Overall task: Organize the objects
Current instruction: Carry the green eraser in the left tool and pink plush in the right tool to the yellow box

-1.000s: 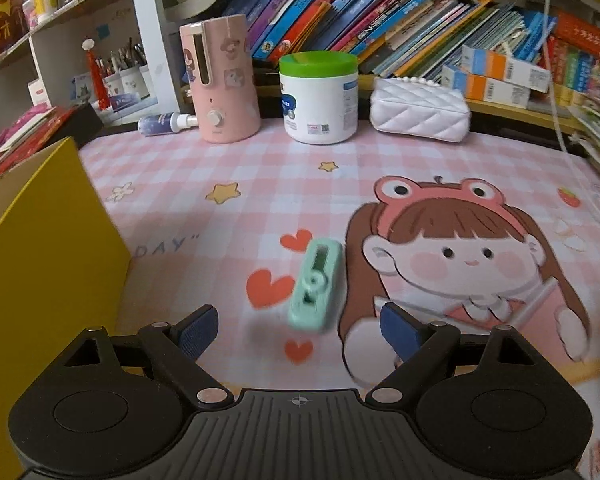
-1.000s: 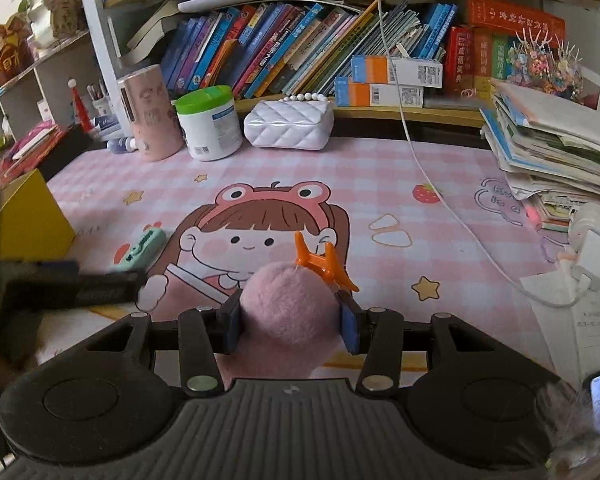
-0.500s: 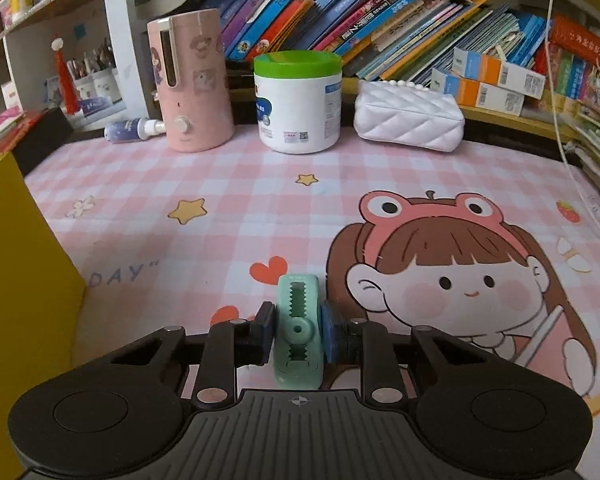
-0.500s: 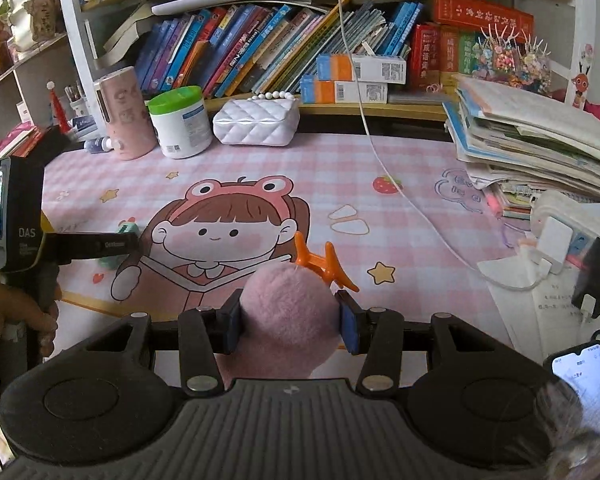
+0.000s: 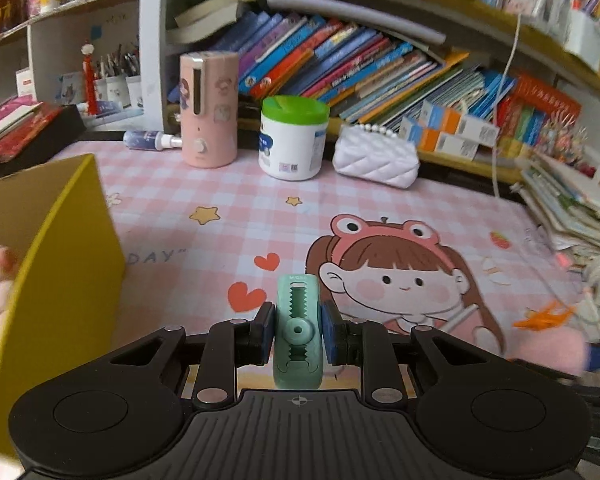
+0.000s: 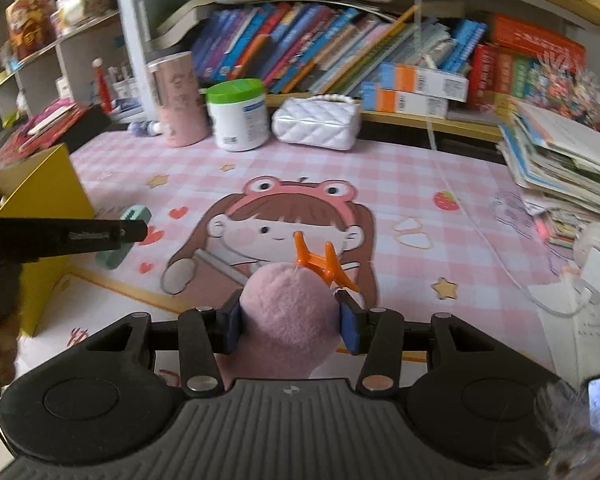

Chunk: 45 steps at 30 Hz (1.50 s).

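Between the left gripper's (image 5: 298,332) blue pads sits a mint-green toothed clip (image 5: 298,332), pinched by its flanks, long axis running straight away from the camera and lifted clear of the pink checked worktop (image 5: 220,200). Only the right wrist view shows the right gripper (image 6: 290,316) squeezing a fluffy pink pom-pom (image 6: 290,312) with an orange claw clip (image 6: 324,262), plus a yellow box (image 6: 40,192) at far left.

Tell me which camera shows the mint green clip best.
The left wrist view. There the mint green clip sits centred and sharp, clamped between the left gripper's jaws, its toothed slot and round pivot facing the camera. The right wrist view shows it only small, off to the left, partly hidden behind that gripper's dark finger.
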Each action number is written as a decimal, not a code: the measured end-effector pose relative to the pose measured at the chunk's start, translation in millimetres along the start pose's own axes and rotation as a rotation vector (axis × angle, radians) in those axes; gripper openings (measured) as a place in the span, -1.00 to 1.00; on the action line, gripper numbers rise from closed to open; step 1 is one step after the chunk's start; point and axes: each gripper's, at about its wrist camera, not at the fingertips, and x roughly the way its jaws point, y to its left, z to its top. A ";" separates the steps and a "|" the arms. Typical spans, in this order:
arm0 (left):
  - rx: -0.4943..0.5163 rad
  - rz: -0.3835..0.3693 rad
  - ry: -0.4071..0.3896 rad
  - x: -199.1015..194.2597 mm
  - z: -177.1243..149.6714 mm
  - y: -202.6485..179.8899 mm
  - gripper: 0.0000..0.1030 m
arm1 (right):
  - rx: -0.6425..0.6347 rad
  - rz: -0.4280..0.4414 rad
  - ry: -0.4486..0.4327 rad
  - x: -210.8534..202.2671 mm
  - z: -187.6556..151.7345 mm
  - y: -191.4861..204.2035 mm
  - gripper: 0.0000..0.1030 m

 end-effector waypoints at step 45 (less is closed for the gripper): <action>-0.050 -0.066 0.044 -201.8 -136.0 163.2 -0.55 | -0.031 0.059 0.073 -79.5 -98.7 222.1 -0.14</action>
